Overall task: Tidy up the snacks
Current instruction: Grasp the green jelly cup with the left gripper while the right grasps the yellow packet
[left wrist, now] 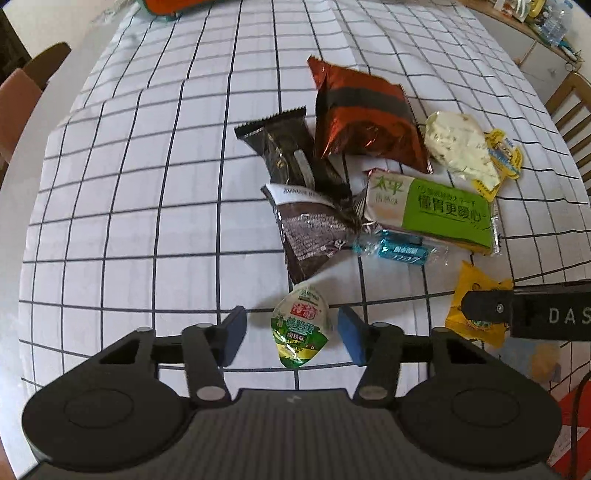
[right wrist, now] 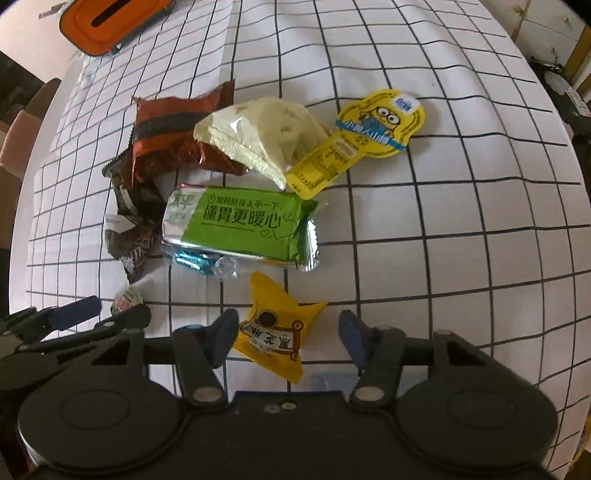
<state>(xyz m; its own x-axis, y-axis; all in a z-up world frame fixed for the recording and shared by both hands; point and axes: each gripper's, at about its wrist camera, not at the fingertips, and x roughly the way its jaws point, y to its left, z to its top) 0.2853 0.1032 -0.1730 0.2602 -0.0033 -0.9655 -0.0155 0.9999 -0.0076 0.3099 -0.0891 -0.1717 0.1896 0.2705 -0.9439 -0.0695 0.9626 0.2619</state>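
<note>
A heap of snacks lies on a checked tablecloth. My left gripper (left wrist: 291,334) is open, its blue pads either side of a small green-and-white packet (left wrist: 300,330). My right gripper (right wrist: 288,334) is open around a yellow pillow packet (right wrist: 275,326), which also shows in the left wrist view (left wrist: 476,295). Behind lie a green cracker pack (right wrist: 240,225), a teal candy (right wrist: 195,260), a dark brown wrapper (left wrist: 314,232), a black bar (left wrist: 284,147), a red-brown foil bag (left wrist: 365,118), a cream packet (right wrist: 258,136) and a yellow cartoon packet (right wrist: 369,136).
An orange-lidded box (right wrist: 110,20) stands at the table's far left edge. Wooden chairs (left wrist: 570,110) stand on the right and brown chairs (left wrist: 22,96) on the left. My left gripper shows low left in the right wrist view (right wrist: 74,314).
</note>
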